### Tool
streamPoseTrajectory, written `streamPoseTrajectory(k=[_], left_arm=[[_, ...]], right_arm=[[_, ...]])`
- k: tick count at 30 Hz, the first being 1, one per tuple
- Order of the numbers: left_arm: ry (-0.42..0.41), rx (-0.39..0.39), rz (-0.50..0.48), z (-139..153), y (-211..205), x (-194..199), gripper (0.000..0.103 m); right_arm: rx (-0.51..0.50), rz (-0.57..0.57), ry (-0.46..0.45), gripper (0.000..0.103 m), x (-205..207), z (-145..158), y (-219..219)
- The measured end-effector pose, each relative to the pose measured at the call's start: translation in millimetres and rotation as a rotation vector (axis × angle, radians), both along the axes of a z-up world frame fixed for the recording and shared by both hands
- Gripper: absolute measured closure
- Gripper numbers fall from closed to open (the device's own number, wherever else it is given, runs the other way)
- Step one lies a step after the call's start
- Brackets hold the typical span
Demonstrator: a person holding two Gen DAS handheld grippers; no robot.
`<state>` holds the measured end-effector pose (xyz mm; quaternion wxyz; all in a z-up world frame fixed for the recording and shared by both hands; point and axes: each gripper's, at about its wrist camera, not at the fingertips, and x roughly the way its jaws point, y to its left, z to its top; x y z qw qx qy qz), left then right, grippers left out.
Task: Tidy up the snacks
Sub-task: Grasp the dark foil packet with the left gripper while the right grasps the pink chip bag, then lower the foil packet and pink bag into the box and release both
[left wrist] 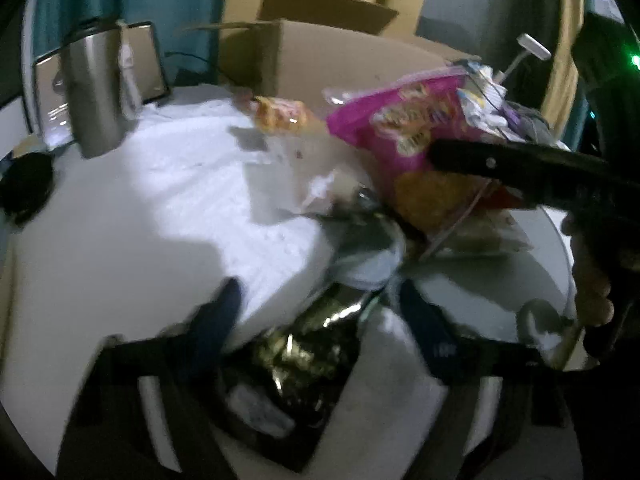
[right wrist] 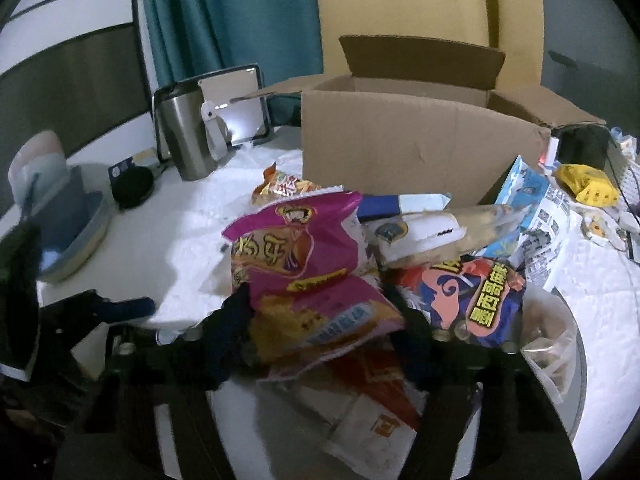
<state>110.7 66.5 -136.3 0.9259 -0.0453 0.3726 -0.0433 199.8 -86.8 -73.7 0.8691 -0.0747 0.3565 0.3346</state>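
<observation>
**Both claws down in the snack pile, box waiting behind**

In the left wrist view, a steel tumbler (left wrist: pixel 96 92) stands at the upper left on the white table (left wrist: pixel 140 200), with a broad bare stretch of tabletop below and right of it. At the bottom centre, the left gripper (left wrist: pixel 320 294) straddles a dark gold foil packet (left wrist: pixel 312 352). The picture is too blurred to tell whether its pads press on the packet or only stand beside it.

Further right, the pink chip bag (left wrist: pixel 400 120) rises out of the heap of snacks. In the right wrist view it sits in the lower centre, and the right gripper (right wrist: pixel 322 308) appears clamped on its crumpled lower end, a finger against each side. A blue and red packet (right wrist: pixel 472 300) lies touching the bag on the right.

The step in hand looks like picking up. The open cardboard box (right wrist: pixel 400 152) stands just behind the heap in the upper centre and is probably the destination. The next move would need each packet lifted clear of its neighbours and then carried up over the box's near wall. The raised flaps narrow the opening, and the tumbler stands near the box's left corner, so the central approach is the freest.
</observation>
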Motion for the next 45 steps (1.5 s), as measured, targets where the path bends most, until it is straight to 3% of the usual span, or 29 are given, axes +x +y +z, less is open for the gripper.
streamPoseTrajectory(k=[1, 3, 8, 26, 45], left_arm=[[-0.003, 0.004, -0.002, 0.2, -1.3, 0.4, 0.048], [0.001, 0.006, -0.005, 0.4, -4.7, 2.0, 0.067], [0.004, -0.027, -0.026, 4.1, -14.4, -1.6, 0.074], [-0.145, -0.07, -0.068, 70.2, -39.0, -6.1, 0.075], [-0.177, -0.036, -0.083, 99.0, -54.5, 42.0, 0.075]], right_arm=[[0.003, 0.005, -0.004, 0.052, -1.1, 1.1, -1.7], [0.007, 0.008, -0.012, 0.059, -3.5, 3.1, -4.2], [0.021, 0.019, -0.045, 0.072, -11.9, 14.3, -14.5], [0.127, -0.089, -0.165, 0.075, -28.5, 76.1, -76.7], [0.159, -0.18, -0.132, 0.075, 13.8, 72.6, -114.9]])
